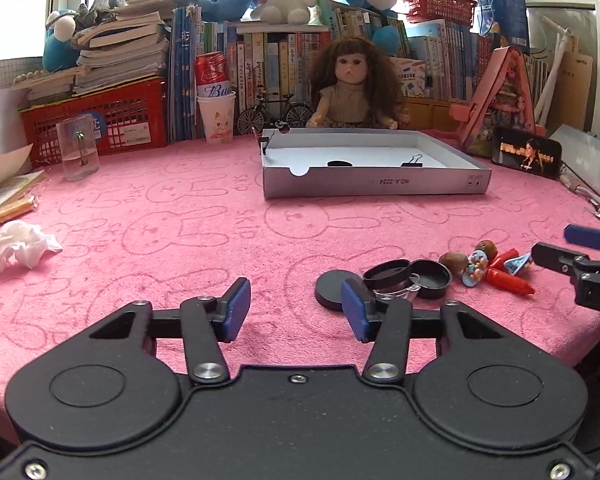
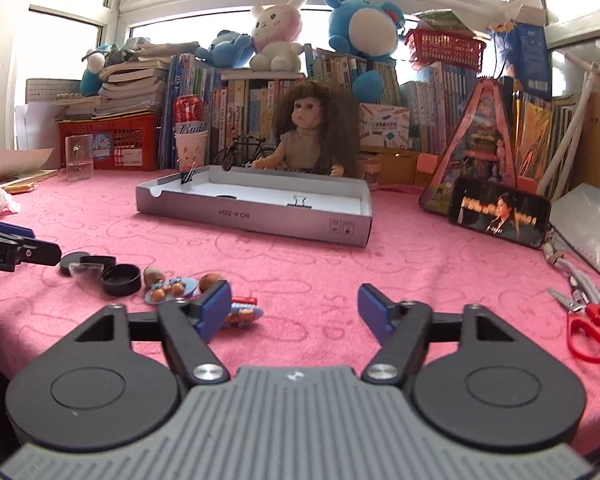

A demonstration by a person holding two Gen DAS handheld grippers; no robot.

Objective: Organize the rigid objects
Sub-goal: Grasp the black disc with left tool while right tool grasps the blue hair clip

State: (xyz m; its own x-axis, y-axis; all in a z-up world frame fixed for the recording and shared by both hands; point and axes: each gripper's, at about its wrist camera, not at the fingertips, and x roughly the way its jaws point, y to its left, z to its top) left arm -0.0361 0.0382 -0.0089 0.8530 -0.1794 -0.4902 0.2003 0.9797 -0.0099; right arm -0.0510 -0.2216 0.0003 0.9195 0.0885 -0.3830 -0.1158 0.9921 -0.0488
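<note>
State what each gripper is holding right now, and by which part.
Nothing is held. The left gripper has bare pink cloth between its fingers; the right gripper is likewise empty, the small toys lying beside its left finger.

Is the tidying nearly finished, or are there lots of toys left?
Just begun. The grey box holds two binder clips and a black lid. Both the left gripper and right gripper are open, holding nothing. Still on the pink cloth: black lids, nuts, little figures.
</note>
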